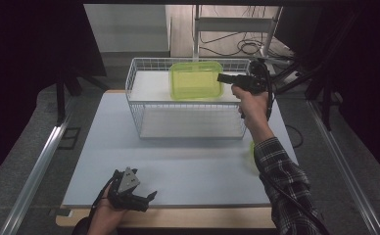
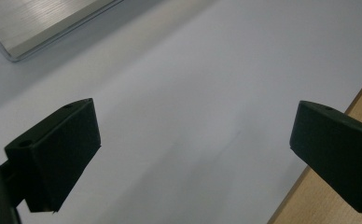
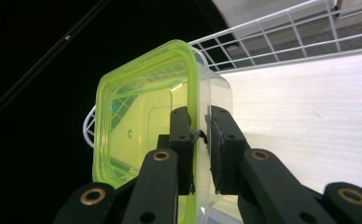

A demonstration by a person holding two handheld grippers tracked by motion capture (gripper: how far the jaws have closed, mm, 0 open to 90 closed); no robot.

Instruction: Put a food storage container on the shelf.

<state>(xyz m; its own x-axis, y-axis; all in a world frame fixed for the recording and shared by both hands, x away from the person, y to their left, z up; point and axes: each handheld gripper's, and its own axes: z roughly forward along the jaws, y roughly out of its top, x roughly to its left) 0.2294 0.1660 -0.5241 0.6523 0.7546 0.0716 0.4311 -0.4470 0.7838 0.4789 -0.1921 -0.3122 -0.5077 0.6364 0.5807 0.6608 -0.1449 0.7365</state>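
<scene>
A clear plastic container with a yellow-green rim hangs tilted on its side over the white wire basket at the back of the table. My right gripper is shut on its right wall. In the right gripper view the two black jaws pinch the container's wall just behind the rim, one pad inside and one outside. My left gripper rests in the hand near the table's front edge. Its jaws stand wide open over bare white tabletop, nothing between them.
The basket's wire wall rises behind the container. A yellow-green sliver of something peeks out beside the right forearm. The white tabletop ends in a wooden strip at the front. Metal rails run along both sides.
</scene>
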